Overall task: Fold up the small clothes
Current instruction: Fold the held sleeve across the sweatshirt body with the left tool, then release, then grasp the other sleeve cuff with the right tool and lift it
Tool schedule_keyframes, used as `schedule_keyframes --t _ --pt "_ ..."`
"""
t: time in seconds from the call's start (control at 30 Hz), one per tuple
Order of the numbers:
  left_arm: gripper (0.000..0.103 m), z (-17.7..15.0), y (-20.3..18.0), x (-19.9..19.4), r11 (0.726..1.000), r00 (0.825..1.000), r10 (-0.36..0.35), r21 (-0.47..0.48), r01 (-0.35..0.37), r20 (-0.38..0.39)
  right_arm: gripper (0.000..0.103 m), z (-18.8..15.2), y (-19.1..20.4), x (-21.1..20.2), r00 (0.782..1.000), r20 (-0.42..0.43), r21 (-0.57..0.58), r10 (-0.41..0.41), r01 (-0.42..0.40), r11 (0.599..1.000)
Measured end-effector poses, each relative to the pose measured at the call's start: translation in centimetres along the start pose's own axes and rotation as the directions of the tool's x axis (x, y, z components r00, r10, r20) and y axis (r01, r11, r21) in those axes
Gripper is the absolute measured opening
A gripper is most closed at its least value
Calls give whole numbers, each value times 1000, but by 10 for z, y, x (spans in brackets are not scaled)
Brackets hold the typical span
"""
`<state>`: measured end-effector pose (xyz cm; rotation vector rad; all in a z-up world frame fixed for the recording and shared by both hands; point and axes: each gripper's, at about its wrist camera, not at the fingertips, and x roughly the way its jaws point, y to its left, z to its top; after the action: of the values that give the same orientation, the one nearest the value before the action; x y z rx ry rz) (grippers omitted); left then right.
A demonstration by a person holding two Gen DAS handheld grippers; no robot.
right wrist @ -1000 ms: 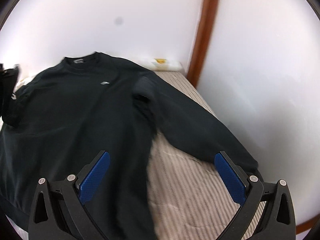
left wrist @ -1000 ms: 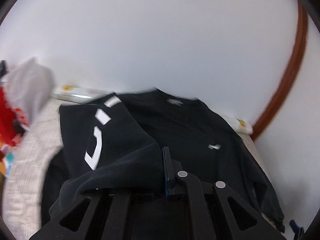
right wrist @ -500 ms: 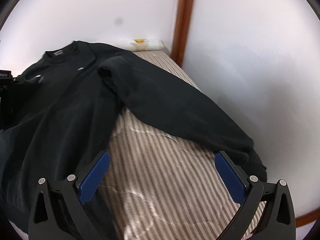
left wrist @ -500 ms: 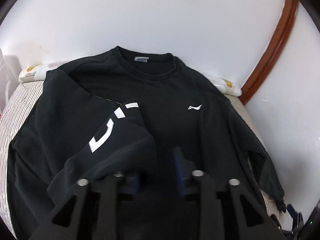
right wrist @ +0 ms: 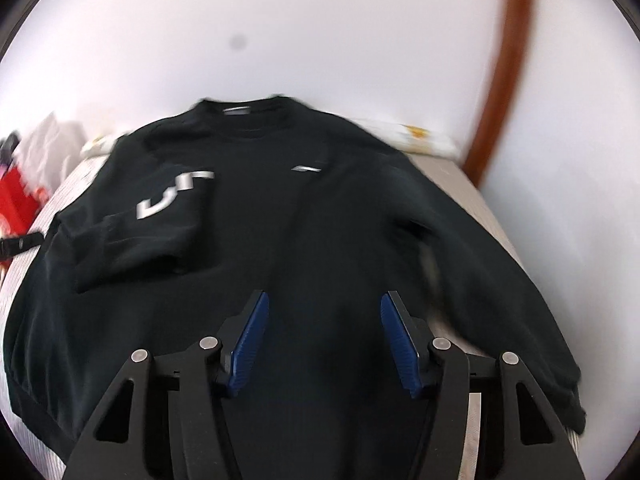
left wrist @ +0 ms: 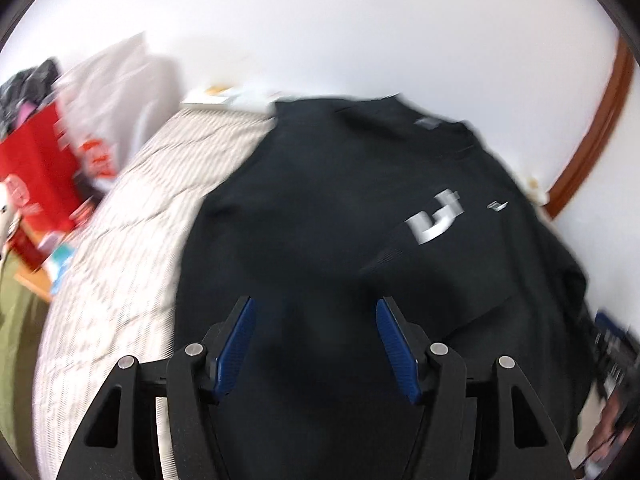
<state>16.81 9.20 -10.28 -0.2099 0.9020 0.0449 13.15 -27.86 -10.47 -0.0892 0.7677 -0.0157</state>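
A black long-sleeved sweatshirt lies flat on a striped bed. Its left sleeve with white lettering is folded across the chest. Its right sleeve stretches out to the right along the bed. My left gripper hangs over the shirt's lower body; its jaws are opening with nothing between the blue pads. My right gripper also hovers above the lower body; its jaws are closing and no cloth is pinched between them. Both views are motion-blurred.
The striped bedcover is bare to the left of the shirt. Red packaging and white bags are piled at the bed's far left. A white wall and brown door frame stand behind. A pillow lies at the head.
My left gripper let go of the lettered sleeve, which now lies folded on the chest, and swung left. My right gripper swung left from the outstretched sleeve to over the shirt's body, jaws narrower.
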Motion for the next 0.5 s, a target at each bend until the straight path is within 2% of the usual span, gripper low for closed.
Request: schedule_keyframes --t 0.1,0.23,0.33,0.4,0.5 --pt "60 -20 34 -3 999 999 49 -2 -49 -20 61 12 43 12 998 -10 -62 66 -66 996" --pt "60 -45 62 1 999 998 46 -17 -47 -48 77 21 106 29 975 -53 -125 215 -220 968" --pt "60 -59 73 8 1000 998 7 -28 -9 -70 78 26 148 47 963 -90 -158 253 -264 951" --pt "64 -64 74 4 1000 999 7 -20 -8 -31 78 29 167 58 956 -116 -167 269 -286 944" --pt "67 -66 72 4 1000 1000 0 -13 0 -24 78 29 187 70 935 -153 -165 319 -343 925"
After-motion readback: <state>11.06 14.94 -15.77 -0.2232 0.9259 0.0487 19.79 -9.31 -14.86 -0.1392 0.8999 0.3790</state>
